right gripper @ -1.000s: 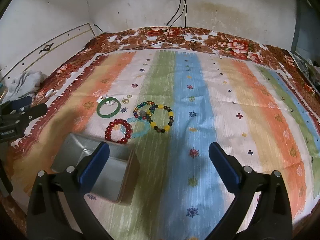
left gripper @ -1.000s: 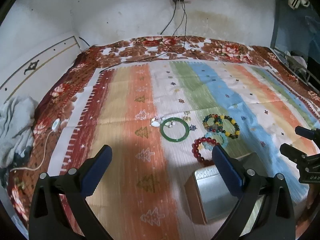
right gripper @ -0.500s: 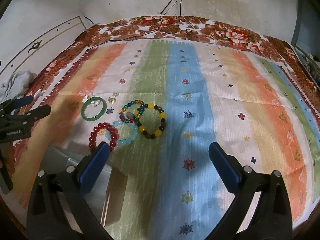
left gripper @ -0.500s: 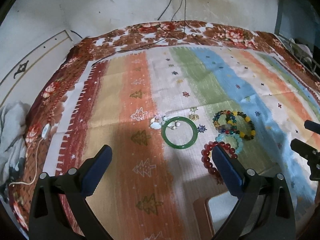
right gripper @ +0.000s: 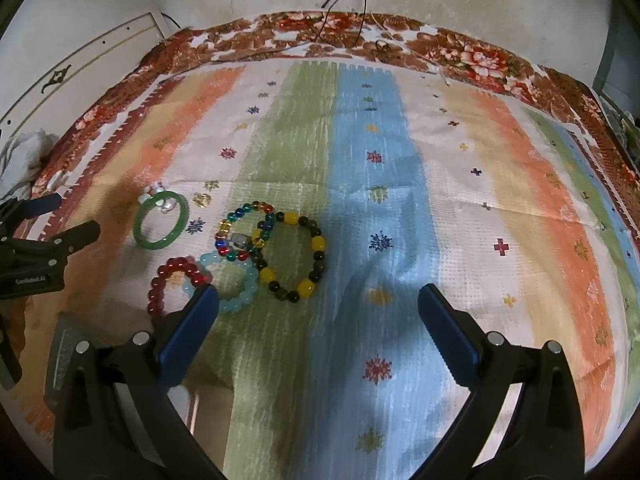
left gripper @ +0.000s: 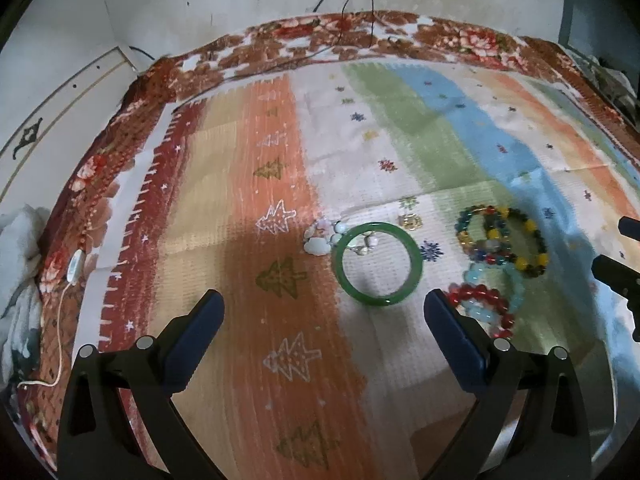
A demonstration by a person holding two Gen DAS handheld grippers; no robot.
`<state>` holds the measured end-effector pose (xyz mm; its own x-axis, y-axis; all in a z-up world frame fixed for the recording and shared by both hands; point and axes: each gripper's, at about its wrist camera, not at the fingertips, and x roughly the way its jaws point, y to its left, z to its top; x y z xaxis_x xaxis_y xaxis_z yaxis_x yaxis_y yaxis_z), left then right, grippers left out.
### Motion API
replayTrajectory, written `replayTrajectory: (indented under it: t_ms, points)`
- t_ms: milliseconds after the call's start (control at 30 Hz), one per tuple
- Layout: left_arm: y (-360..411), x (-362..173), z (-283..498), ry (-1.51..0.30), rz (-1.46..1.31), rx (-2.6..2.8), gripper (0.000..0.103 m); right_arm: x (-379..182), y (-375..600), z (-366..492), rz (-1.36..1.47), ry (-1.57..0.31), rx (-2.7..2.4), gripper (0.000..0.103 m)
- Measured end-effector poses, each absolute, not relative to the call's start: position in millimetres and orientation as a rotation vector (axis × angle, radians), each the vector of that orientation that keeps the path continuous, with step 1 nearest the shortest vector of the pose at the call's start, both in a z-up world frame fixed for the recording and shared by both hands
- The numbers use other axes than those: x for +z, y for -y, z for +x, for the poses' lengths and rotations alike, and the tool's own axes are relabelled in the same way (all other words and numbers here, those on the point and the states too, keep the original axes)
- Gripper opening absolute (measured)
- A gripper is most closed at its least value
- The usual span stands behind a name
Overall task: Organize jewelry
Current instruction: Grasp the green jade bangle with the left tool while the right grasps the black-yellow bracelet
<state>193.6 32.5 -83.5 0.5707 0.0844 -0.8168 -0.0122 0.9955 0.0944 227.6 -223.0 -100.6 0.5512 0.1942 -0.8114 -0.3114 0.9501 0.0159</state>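
In front of me the bed [right gripper: 500, 208] wears a striped cloth [right gripper: 372, 200] over a floral blanket [right gripper: 472, 54]. On the cloth lie a green bangle [right gripper: 161, 220], red [right gripper: 168, 280], pale blue [right gripper: 236, 280] and two mixed-colour bead bracelets [right gripper: 280, 248], and a metal tin [right gripper: 60, 364] nearest me.

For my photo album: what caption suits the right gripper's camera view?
Open right gripper hovering over beaded bracelets and a green bangle on a striped bedspread.

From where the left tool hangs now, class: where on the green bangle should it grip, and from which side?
Take the green bangle at its near rim, coming from above with one finger inside the ring. It lies flat, and small pale trinkets crowd its far-left edge.
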Motion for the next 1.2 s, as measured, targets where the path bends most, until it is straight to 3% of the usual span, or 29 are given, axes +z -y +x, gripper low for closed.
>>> replayTrajectory:
  t_ms: [1200]
  points:
    - [-39, -134, 252, -1.109, 0.034, 0.036, 0.098, -162, 206, 304, -0.198, -1.069, 0.232, 0.096]
